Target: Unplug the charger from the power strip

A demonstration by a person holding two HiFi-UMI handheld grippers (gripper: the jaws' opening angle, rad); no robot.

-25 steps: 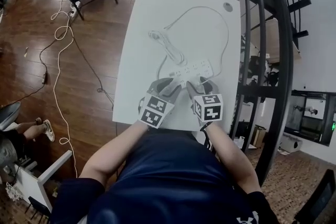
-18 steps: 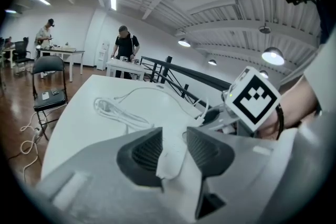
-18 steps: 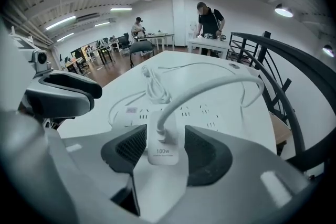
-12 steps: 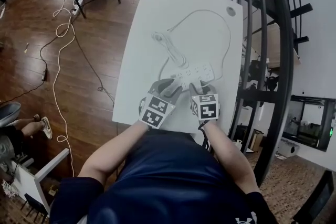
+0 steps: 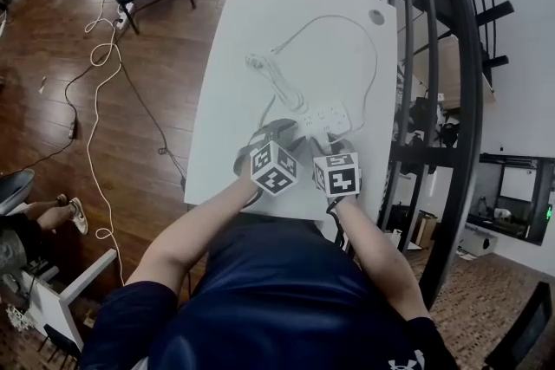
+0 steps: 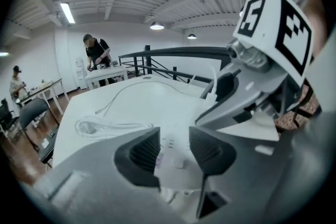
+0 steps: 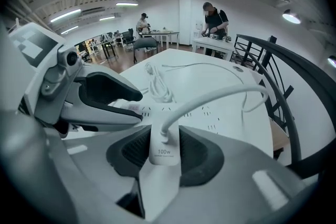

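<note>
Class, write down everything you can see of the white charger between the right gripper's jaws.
The charger is a white block, smooth like plastic, printed "100w" on its face. A white cable leaves its top end and arcs right over the table. It sits between the right gripper's dark ribbed pads, which clamp it on both sides. The power strip lies behind it; whether it is plugged in cannot be seen.

White table (image 5: 247, 13) with power strip (image 5: 330, 114), cable (image 5: 260, 63)
</note>
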